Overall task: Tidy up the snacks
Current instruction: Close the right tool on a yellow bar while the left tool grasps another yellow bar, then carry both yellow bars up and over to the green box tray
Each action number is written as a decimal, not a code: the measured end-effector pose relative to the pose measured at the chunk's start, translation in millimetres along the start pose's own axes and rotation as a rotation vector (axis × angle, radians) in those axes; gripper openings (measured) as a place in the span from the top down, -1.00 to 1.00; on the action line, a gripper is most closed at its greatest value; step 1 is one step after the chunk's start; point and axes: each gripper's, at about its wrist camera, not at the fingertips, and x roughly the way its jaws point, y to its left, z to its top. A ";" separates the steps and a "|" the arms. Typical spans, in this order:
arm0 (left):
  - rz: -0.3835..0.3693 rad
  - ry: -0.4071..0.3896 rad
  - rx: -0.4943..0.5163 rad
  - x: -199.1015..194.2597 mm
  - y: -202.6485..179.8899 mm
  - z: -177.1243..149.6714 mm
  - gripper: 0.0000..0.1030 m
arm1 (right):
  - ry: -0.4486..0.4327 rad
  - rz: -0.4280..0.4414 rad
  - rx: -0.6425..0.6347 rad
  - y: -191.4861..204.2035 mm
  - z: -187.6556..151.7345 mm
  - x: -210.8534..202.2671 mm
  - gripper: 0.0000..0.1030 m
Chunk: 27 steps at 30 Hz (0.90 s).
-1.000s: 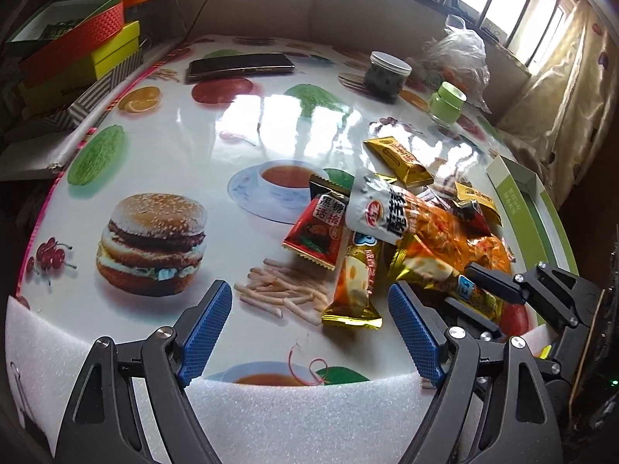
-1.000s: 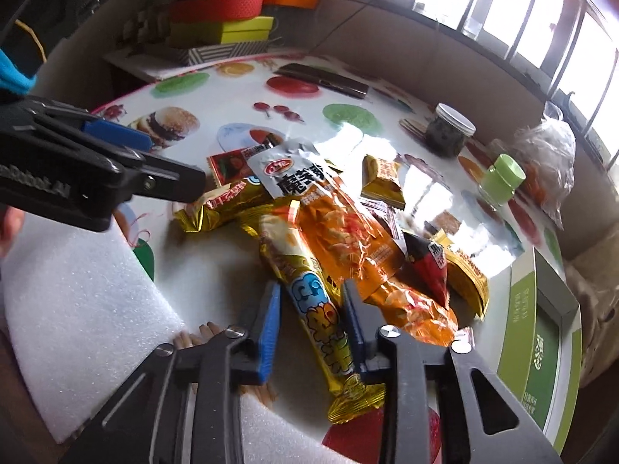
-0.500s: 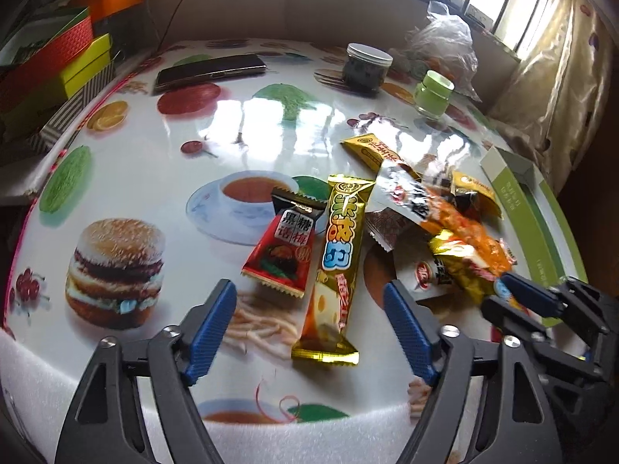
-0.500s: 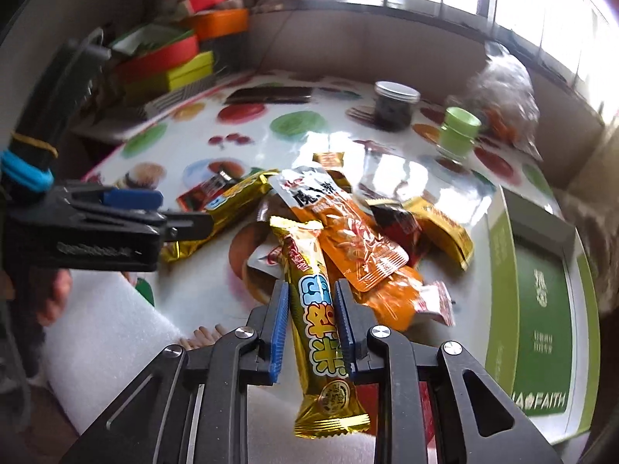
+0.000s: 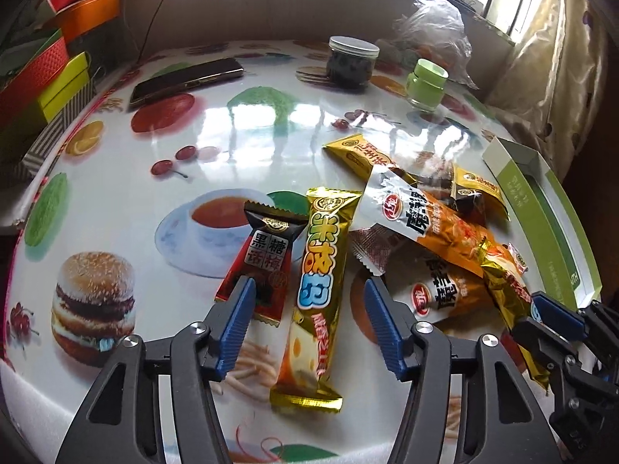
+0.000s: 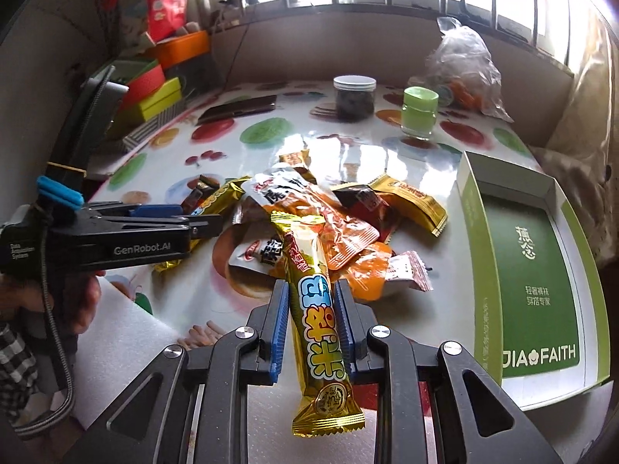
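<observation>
A long gold foil-wrapped snack bar with blue and white lettering (image 5: 315, 294) is seen lying flat on the glossy printed tablecloth (image 5: 240, 131), near the front edge of the table and at the left of the snack pile. It is judged to be light, fairly stiff along its length, and slippery in its crinkled foil; the crimped ends would give little hold, so the middle of the body is the place to be taken, across its narrow width.

In the left wrist view the left gripper (image 5: 309, 305) is set astride that bar, one blue pad on either side of its lower middle. Its jaws are closing, with the bar between them, but clear gaps are seen on both sides and the pads are not yet pressing. The left pad lies over the corner of a red and black candy packet (image 5: 259, 266), which could be pinched along with the bar if the closing is not kept narrow.

A second, matching gold bar (image 6: 315, 321) is held by the right gripper (image 6: 311, 323), whose jaws are shut on its midsection; whether it is fully clear of the table cannot be told, though its far end appears to hang above the orange chip packets (image 6: 340, 239). The open green and white box (image 6: 530, 270) stands to the right, well apart from the left gripper's bar.
</observation>
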 end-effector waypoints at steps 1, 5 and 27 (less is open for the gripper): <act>0.006 0.002 0.002 1.2 -0.9 1.0 -0.11 | -0.001 -0.002 0.004 0.0 -0.6 -0.1 0.56; 0.014 0.000 0.019 3.9 -4.9 3.3 -0.11 | -0.003 -0.005 0.008 -1.1 -1.3 -0.7 0.56; 0.027 -0.001 0.024 -2.7 -11.2 1.1 0.53 | -0.017 -0.010 0.030 -5.4 -1.2 -5.7 0.56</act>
